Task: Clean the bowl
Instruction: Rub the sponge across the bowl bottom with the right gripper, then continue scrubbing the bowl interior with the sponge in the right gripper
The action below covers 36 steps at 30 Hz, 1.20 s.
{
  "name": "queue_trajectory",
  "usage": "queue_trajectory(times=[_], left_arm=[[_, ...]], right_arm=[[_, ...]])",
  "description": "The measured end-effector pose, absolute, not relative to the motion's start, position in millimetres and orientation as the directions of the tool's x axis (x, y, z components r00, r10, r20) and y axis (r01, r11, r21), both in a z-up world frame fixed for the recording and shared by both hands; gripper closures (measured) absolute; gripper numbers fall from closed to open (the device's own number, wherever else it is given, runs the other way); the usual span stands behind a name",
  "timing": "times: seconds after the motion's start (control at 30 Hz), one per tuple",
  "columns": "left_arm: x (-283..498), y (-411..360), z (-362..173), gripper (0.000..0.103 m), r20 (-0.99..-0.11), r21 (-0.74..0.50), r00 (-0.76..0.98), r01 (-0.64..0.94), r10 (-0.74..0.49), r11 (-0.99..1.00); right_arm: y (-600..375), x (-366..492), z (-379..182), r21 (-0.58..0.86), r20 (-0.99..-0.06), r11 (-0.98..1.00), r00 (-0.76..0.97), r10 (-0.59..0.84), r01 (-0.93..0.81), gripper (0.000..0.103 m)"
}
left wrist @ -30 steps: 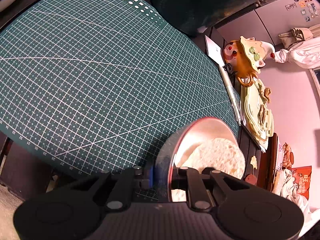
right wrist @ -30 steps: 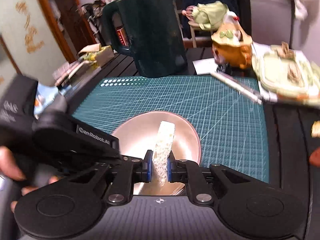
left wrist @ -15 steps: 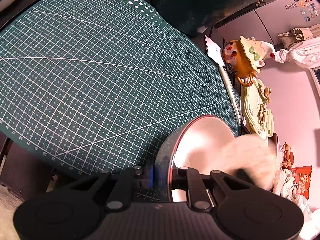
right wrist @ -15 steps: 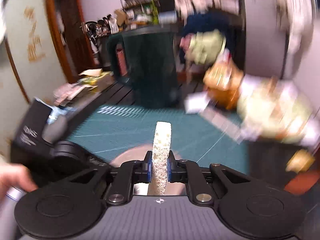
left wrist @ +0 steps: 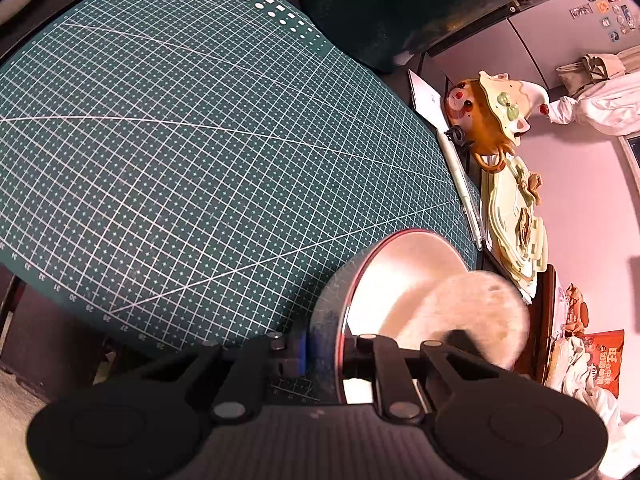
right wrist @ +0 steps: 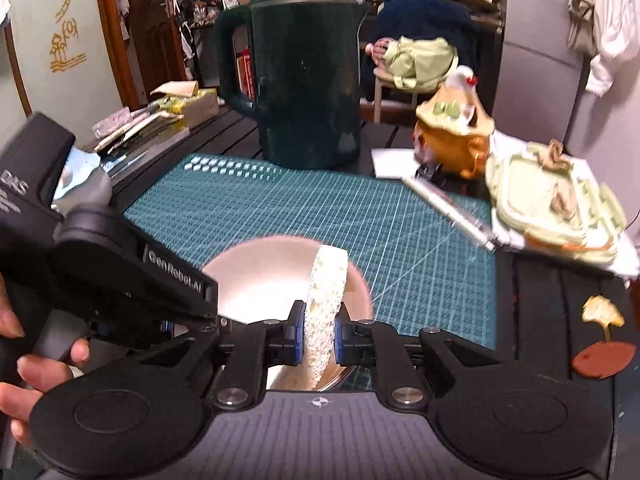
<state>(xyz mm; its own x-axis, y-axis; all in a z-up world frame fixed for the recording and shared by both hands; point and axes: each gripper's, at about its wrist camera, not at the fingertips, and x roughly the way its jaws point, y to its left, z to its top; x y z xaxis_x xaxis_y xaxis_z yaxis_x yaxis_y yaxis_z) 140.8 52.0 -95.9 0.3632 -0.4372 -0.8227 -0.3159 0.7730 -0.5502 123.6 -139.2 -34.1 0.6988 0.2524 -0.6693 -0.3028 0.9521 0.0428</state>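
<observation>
A shiny metal bowl (left wrist: 404, 268) stands on the green cutting mat, tipped up on its side. My left gripper (left wrist: 326, 354) is shut on the bowl's rim, one pad inside and one outside the wall. A round, pale, porous sponge (right wrist: 326, 300) stands on edge between the pads of my right gripper (right wrist: 318, 344), which is shut on it. The sponge's far part reaches over the bowl (right wrist: 256, 280). In the left wrist view the sponge (left wrist: 468, 316) shows blurred at the bowl's mouth. The left gripper's body (right wrist: 120, 280) fills the left of the right wrist view, with a hand on it.
A tall dark green jug (right wrist: 304, 84) stands behind the mat (right wrist: 400, 232). Right of the mat lie a white pen (right wrist: 448, 208), an orange ceramic teapot figure (right wrist: 456, 136) and a pale green tray (right wrist: 556, 208). Books and boxes (right wrist: 160, 116) crowd the far left.
The sponge swung up out of the bowl toward the right, then came back down over the bowl's mouth. The left gripper and the bowl kept still.
</observation>
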Motion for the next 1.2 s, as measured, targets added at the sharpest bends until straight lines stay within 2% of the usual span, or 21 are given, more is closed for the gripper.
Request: queue_trajectory(times=[0.13, 0.3, 0.5, 0.7, 0.83, 1.0, 1.17, 1.2], left_arm=[[141, 51, -95, 0.088, -0.823, -0.551, 0.363, -0.319, -0.438, 0.771], [140, 51, -95, 0.089, -0.822, -0.552, 0.364, -0.320, -0.438, 0.770], [140, 50, -94, 0.088, -0.824, -0.547, 0.364, -0.314, -0.434, 0.776], [140, 51, -95, 0.088, -0.821, -0.553, 0.363, -0.317, -0.440, 0.771], [141, 51, -96, 0.088, -0.820, -0.556, 0.362, -0.320, -0.443, 0.767], [139, 53, -96, 0.088, -0.819, -0.559, 0.360, -0.321, -0.447, 0.765], [138, 54, -96, 0.088, -0.819, -0.560, 0.359, -0.322, -0.448, 0.764], [138, 55, -96, 0.088, -0.819, -0.559, 0.359, -0.322, -0.448, 0.764]], right_arm=[[-151, 121, -19, 0.075, -0.626, 0.958, 0.735, 0.262, -0.278, 0.091], [-166, 137, -34, 0.362, -0.671, 0.894, 0.593, 0.446, -0.264, 0.090], [-151, 144, -51, 0.265, -0.713, 0.921, 0.585, 0.386, -0.285, 0.091], [-143, 136, -49, 0.125, -0.704, 0.942, 0.642, 0.305, -0.310, 0.091], [-151, 132, -37, 0.151, -0.678, 0.937, 0.657, 0.330, -0.316, 0.090], [-160, 133, -33, 0.218, -0.685, 0.922, 0.623, 0.378, -0.320, 0.080], [-158, 133, -35, 0.227, -0.698, 0.921, 0.607, 0.380, -0.315, 0.079], [-156, 133, -36, 0.224, -0.700, 0.921, 0.606, 0.379, -0.318, 0.083]])
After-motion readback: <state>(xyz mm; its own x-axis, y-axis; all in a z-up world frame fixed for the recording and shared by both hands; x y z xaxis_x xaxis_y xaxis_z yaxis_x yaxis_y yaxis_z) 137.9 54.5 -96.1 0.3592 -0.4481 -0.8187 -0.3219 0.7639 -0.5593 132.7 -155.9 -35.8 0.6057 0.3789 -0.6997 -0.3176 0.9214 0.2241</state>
